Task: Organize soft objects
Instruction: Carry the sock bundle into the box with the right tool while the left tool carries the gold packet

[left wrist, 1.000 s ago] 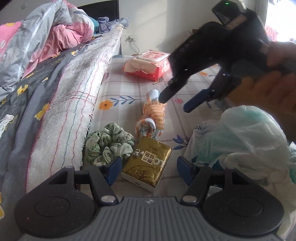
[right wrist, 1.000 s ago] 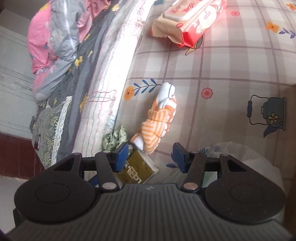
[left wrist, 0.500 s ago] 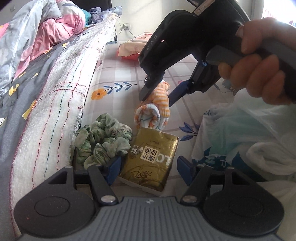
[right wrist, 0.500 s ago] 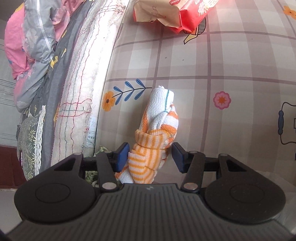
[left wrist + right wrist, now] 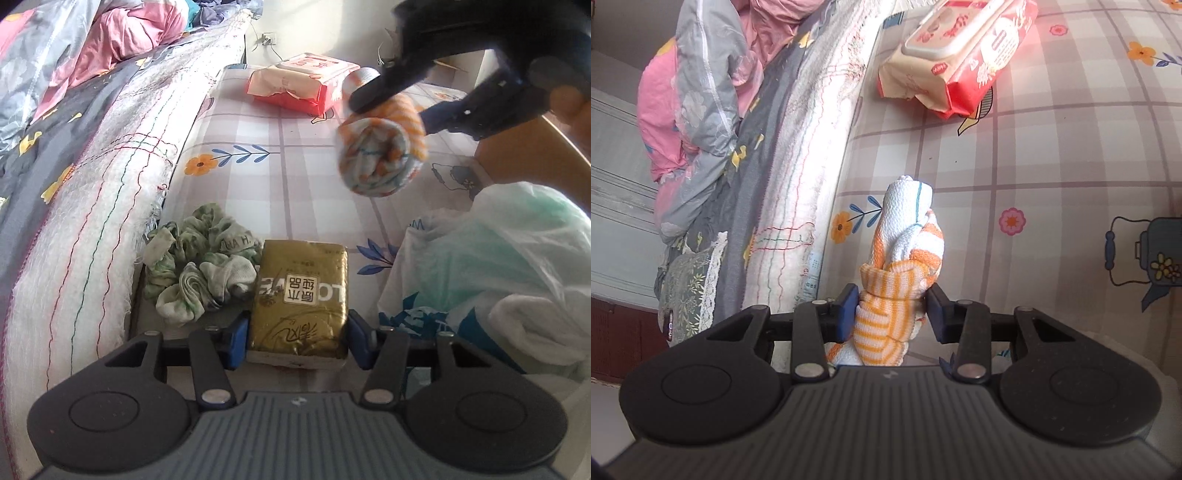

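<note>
At nine o'clock of the left wrist view a grey floral quilt (image 5: 66, 155) with a white stitched edge borders the checked flowered bed sheet (image 5: 295, 177). A green scrunchie (image 5: 199, 269) lies on the sheet, touching the gold tissue pack (image 5: 301, 295) at its three o'clock. The left gripper (image 5: 297, 339) has just been closing, its blue fingers (image 5: 236, 341) now pinching that pack by its sides. At twelve o'clock lies a red wet-wipes pack (image 5: 303, 86). At two o'clock the right gripper (image 5: 892, 308), also just closing, pinches the orange-striped rolled sock bundle (image 5: 901, 280), lifted clear of the sheet. A white plastic bag (image 5: 498, 266) sits at four o'clock.
</note>
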A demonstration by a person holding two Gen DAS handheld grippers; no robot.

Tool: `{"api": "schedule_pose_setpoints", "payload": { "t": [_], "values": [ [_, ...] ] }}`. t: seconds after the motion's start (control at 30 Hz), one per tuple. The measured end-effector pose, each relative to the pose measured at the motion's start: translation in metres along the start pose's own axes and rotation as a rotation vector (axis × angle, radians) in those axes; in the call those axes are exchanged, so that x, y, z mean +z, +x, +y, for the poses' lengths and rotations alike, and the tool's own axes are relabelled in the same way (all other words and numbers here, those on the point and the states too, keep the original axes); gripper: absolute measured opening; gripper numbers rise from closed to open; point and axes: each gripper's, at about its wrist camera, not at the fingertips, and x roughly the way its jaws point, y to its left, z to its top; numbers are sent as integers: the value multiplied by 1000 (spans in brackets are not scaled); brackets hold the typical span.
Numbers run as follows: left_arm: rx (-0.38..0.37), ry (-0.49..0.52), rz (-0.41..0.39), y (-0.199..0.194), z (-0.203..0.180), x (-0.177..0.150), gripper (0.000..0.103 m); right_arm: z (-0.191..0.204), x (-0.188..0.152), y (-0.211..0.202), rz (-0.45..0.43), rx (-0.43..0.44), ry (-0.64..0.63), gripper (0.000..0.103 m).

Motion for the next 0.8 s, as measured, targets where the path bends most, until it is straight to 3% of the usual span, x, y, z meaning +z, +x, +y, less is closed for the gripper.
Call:
{"api": "schedule_pose_setpoints", "payload": {
  "t": [0.3, 0.57, 0.7, 0.8],
  "values": [
    [-22, -59, -84, -47, -1, -7, 54, -40, -41, -140, -154, 39, -13, 39],
    [-75, -84, -182, -91, -21, 1, 54, -101, -105, -290, -388, -121, -30, 39],
    [-124, -68, -222, -105, -45, 9, 54, -133, -139, -326, -406, -231, -39, 39],
    [-161, -43, -245, -114, -67, 12, 54, -156, -161, -333, -363, -356, -80, 39]
  ]
}}
